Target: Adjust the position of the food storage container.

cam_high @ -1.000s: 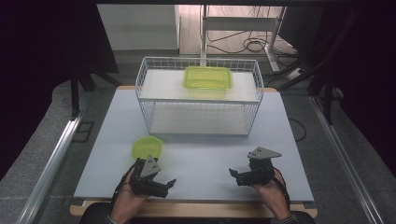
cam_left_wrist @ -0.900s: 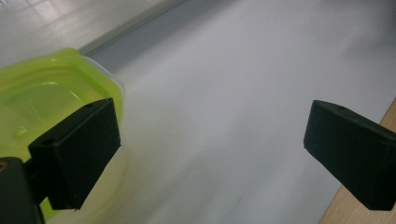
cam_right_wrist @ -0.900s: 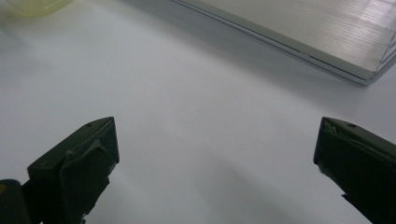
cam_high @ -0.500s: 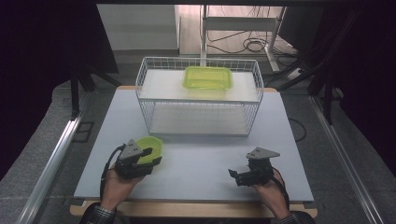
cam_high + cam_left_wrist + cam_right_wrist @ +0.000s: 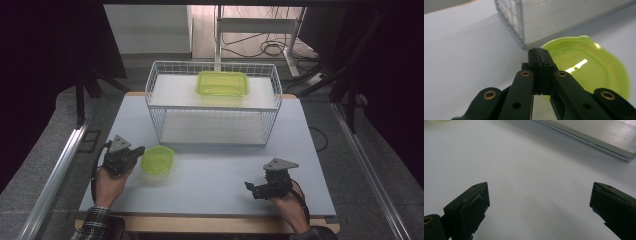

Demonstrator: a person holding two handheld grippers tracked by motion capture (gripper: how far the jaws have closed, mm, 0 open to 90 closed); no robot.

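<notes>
A round yellow-green lid (image 5: 158, 160) (image 5: 586, 67) lies flat on the white table, in front of the wire basket. My left gripper (image 5: 138, 151) (image 5: 538, 51) is just left of it with jaws pressed together. Its tips reach the lid's near rim, and I see nothing between them. A yellow-green rectangular container (image 5: 222, 83) sits on the upper shelf inside the wire basket (image 5: 214, 134). My right gripper (image 5: 251, 189) (image 5: 539, 195) rests near the table's front right. It is open wide over bare table, and its fingers (image 5: 471, 205) hold nothing.
The wire basket's corner (image 5: 511, 22) stands close beyond the left gripper's tips. A pale board edge (image 5: 599, 137) of the basket's base lies ahead of the right gripper. Table edges (image 5: 210, 216) run along the front and both sides; dark floor and a metal rail (image 5: 55, 170) lie at left.
My left gripper has moved from the front of the table leftward and away, to the lid's left side. The lid and my right gripper have stayed put.
</notes>
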